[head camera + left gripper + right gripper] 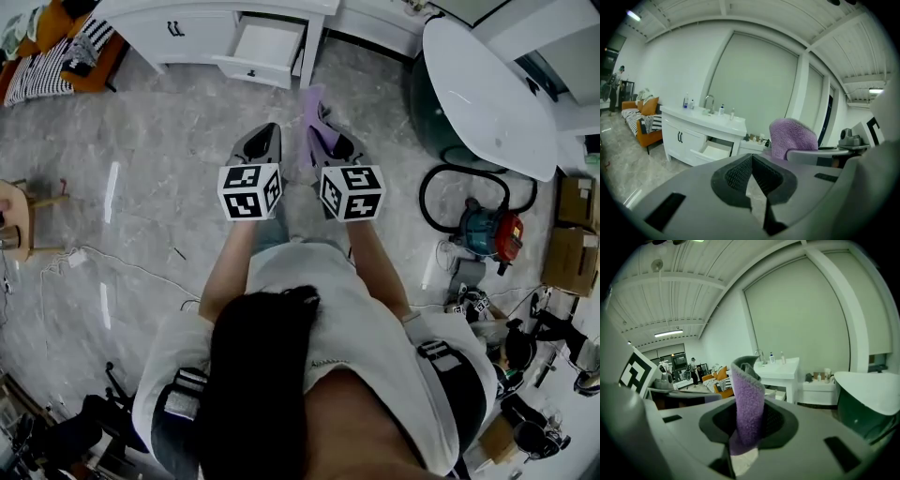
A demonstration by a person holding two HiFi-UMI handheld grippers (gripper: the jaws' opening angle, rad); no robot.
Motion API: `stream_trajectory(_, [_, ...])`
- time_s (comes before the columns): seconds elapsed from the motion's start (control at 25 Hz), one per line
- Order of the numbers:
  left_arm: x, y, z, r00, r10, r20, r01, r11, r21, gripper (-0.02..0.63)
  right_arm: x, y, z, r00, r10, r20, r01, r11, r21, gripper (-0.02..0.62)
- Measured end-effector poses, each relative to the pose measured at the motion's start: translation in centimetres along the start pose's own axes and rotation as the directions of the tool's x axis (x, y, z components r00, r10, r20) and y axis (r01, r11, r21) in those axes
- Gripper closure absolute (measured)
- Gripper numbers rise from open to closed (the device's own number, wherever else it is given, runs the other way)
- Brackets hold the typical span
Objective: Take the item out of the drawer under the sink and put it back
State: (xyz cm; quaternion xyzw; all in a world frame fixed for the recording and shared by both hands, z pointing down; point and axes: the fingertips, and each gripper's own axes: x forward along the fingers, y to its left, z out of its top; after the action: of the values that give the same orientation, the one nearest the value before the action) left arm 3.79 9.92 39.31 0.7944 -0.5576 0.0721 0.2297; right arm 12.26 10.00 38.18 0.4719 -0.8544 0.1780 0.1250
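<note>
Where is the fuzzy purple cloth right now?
The fuzzy purple cloth is pinched in the right gripper, near the head view's middle, above the floor before the white open drawer.

cloth (749, 390) btm hidden in right claw (749, 420). Bottles (686, 101) on sink cabinet (684, 138) too small to ID; sofa (105, 58) left of cabinet cropped.
</note>
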Motion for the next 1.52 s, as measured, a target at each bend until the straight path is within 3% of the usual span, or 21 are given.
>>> stream_trajectory(0.16, [1.8,2.9,1.5,1.0,0.024,-0.007,-0.024,1.0,-0.012,0.601,3.1,0.1,1.1,1.0,-0.004,-0.014,0.004,1.0,0.004,0.491])
stream_trajectory(0.6, [5.5,9.9,5.5,1.0,0.004,-0.004,-0.004,1.0,-0.015,0.601,11.2,2.0,3.7,0.999,0.0,-0.042,-0.001,1.0,-0.016,0.491])
stream_trajectory(1.04, [9.1,14.0,8.2,0.997,-0.076,-0.019,0.076,0.997,-0.011,0.601,17.3,2.7,5.8,0.998,-0.039,-0.041,0.039,0.999,-0.001,0.491])
stream_trajectory(1.52, [10.1,16.5,8.9,0.997,-0.081,-0.003,0.081,0.996,-0.02,0.601,19.4,3.0,6.7,0.997,-0.074,-0.018,0.074,0.997,0.006,0.491])
